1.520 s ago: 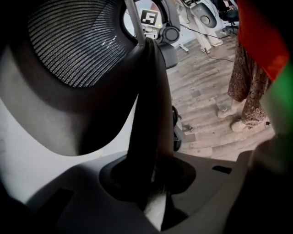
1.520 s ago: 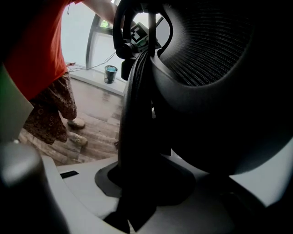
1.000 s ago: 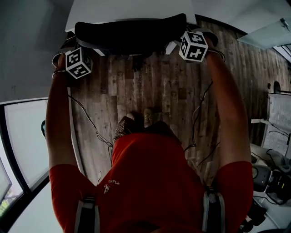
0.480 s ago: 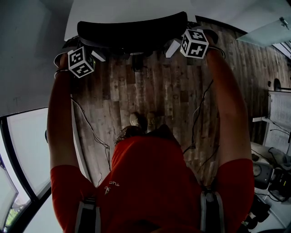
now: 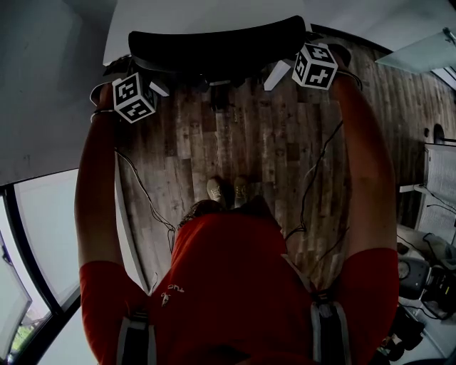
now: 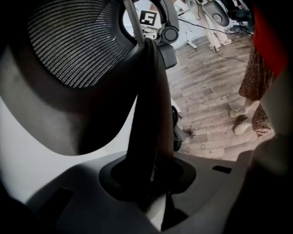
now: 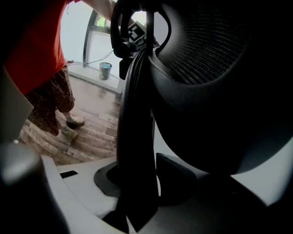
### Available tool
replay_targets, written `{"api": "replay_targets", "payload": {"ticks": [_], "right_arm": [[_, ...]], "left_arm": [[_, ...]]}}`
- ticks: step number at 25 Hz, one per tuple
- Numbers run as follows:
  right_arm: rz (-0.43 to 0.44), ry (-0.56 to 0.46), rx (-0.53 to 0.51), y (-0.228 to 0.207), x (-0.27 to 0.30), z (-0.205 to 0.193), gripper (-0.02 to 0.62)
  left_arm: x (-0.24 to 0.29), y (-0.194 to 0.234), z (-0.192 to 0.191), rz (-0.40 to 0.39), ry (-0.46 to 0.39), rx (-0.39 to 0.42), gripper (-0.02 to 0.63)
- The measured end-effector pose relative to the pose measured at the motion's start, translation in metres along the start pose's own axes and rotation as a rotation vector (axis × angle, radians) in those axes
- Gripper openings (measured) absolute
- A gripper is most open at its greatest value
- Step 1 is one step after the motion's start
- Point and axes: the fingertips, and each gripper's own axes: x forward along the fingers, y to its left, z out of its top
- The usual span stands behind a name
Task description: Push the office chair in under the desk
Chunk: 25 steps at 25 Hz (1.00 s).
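Note:
The black office chair shows from above as its curved backrest top, right against the white desk. My left gripper holds the backrest's left edge and my right gripper its right edge. In the left gripper view the jaws of the left gripper are closed on the black backrest frame, beside the mesh. In the right gripper view the right gripper has the frame edge between its jaws, which are opening slightly while still touching it.
Wooden floor lies between me and the chair, with thin cables trailing over it. My feet stand behind the chair. A window wall runs along the left, equipment sits at the right. A small blue pot stands by the window.
The chair back and both grippers have shifted a little forward and right, toward the desk. My feet have stepped forward and now stand side by side.

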Motion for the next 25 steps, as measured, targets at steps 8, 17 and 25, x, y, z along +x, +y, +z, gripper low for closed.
{"api": "replay_targets", "payload": {"ticks": [8,17,25], "right_arm": [[-0.019,0.055,-0.019,0.005,-0.008,-0.003,0.212],[-0.102,0.018,0.058,0.008,-0.054,-0.002,0.215],[-0.35,-0.218,0.364,0.009,-0.119,0.011,0.213]], "left_arm": [[-0.01,-0.004,-0.003,0.013,0.021,-0.043,0.195],[-0.057,0.003,-0.005,0.129,-0.03,-0.076,0.236],[-0.125,0.007,0.003,0.303,-0.216,-0.346,0.235]]}}
